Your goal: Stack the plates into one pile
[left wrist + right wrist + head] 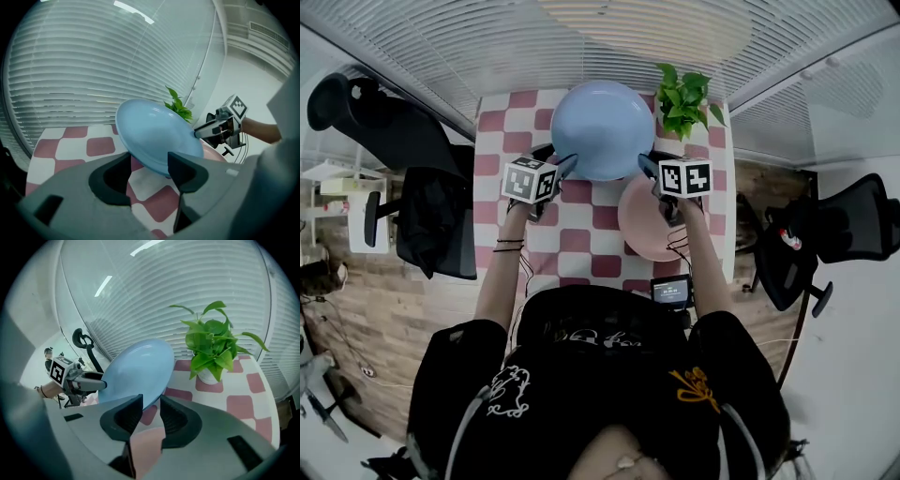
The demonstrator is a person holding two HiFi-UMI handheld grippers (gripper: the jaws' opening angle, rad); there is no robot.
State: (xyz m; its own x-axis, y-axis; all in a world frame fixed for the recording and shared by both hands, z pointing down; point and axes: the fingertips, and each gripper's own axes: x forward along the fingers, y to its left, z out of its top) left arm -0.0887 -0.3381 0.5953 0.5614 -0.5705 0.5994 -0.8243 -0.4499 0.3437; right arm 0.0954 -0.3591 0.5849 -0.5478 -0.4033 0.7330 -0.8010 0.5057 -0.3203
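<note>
Where the white window blinds close off the far side, a table under a red-and-white checkered cloth fills the middle, with one black office chair to the person's left and another to the right.

The round pale-blue plate is up in the air over the far half of the table, tilted and clear of the cloth, carried between the two grippers at opposite rims. Below it and nearer the person, a round pink plate lies flat on the cloth towards the table's right side, partly under the right gripper; its pink surface also shows through the gap between the right gripper's jaws.

A leafy green plant in a small white pot stands upright at the far right corner, just beside the raised plate's rim.

The left gripper has its jaws set fairly wide and clamped on the near-left rim, which slants across the gap and meets both pads. The right gripper has its jaws drawn in close, pinching the thin rim on the opposite side.

A small dark device with a lit screen sits at the near right edge of the table, by the person's right forearm.
</note>
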